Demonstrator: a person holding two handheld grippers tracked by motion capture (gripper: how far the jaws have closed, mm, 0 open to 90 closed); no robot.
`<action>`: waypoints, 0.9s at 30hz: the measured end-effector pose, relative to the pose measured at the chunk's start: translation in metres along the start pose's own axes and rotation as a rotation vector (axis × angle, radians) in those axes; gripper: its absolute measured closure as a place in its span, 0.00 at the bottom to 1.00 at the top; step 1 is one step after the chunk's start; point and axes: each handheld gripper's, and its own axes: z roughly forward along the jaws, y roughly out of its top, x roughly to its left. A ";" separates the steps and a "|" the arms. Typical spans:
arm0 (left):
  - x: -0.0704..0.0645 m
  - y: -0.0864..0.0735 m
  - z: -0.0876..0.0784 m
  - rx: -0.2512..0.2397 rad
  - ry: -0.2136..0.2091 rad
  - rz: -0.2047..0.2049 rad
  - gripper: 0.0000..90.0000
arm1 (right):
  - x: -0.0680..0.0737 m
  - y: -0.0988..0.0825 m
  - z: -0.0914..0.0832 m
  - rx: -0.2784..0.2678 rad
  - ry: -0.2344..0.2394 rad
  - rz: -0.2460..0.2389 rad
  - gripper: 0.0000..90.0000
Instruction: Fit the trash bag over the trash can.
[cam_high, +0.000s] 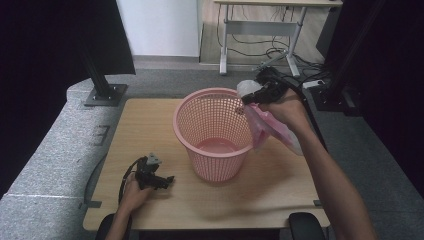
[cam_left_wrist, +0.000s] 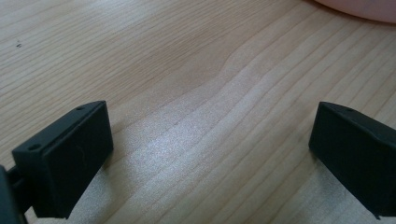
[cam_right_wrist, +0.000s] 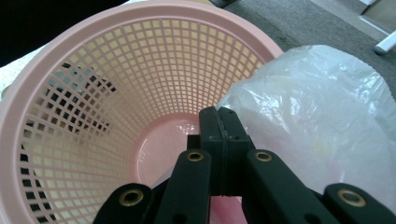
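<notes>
Left tongs (cam_high: 167, 181) low, jaws apart; right tongs (cam_high: 246, 100) raised, jaws together.

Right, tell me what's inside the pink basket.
Nothing lies in the basket: its smooth pink floor shows bare. The plastic bag, pinched in the right hand-held gripper, hangs at the rim and hides part of the near wall.

One pink basket (cam_high: 214, 131) and one plastic bag (cam_high: 270, 127) are counted on one wooden table (cam_high: 145, 135). Two grippers are seen, the left gripper (cam_high: 167, 181) and the right gripper (cam_high: 246, 100).
</notes>
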 end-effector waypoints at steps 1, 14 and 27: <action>0.000 0.000 0.000 0.000 0.001 0.000 0.00 | 0.002 0.002 0.003 -0.003 0.012 -0.002 1.00; 0.000 0.000 0.000 0.001 0.000 0.002 0.00 | 0.032 0.024 0.048 0.014 0.098 -0.046 1.00; 0.000 0.000 0.000 0.000 -0.001 0.001 0.00 | 0.068 0.033 0.127 0.116 0.185 -0.080 0.99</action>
